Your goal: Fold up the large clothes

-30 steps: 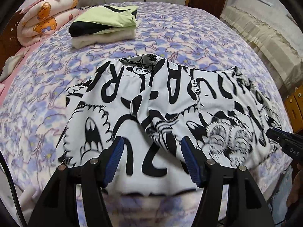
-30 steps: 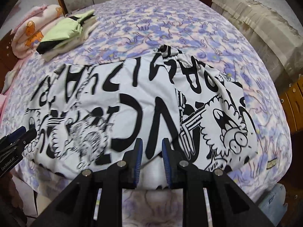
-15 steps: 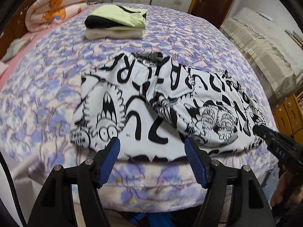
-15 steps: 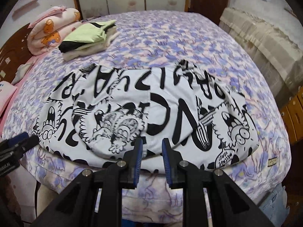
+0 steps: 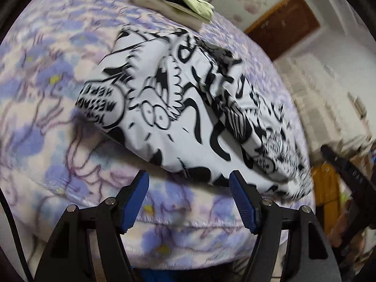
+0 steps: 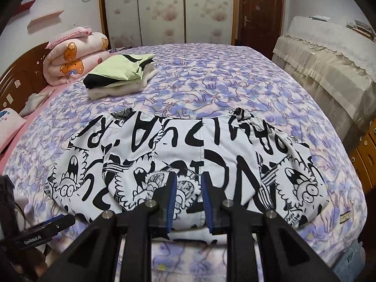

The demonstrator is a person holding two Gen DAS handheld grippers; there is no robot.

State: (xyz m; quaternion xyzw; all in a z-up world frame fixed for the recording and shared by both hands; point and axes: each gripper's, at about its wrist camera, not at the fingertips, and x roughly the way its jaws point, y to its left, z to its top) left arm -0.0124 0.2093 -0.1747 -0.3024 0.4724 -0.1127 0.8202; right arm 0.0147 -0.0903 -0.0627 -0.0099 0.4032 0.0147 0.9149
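- The printed shirt (image 6: 188, 155) lies spread across the near end of the bed (image 6: 211, 82), sleeves folded in
- Left gripper (image 5: 189, 188) is spread wide with nothing between its pads, at the shirt's near hem; the blur hides whether it touches
- Right gripper (image 6: 188, 188) has a narrow gap, holding nothing, above the shirt's middle
- Folded clothes (image 6: 119, 75) sit well beyond
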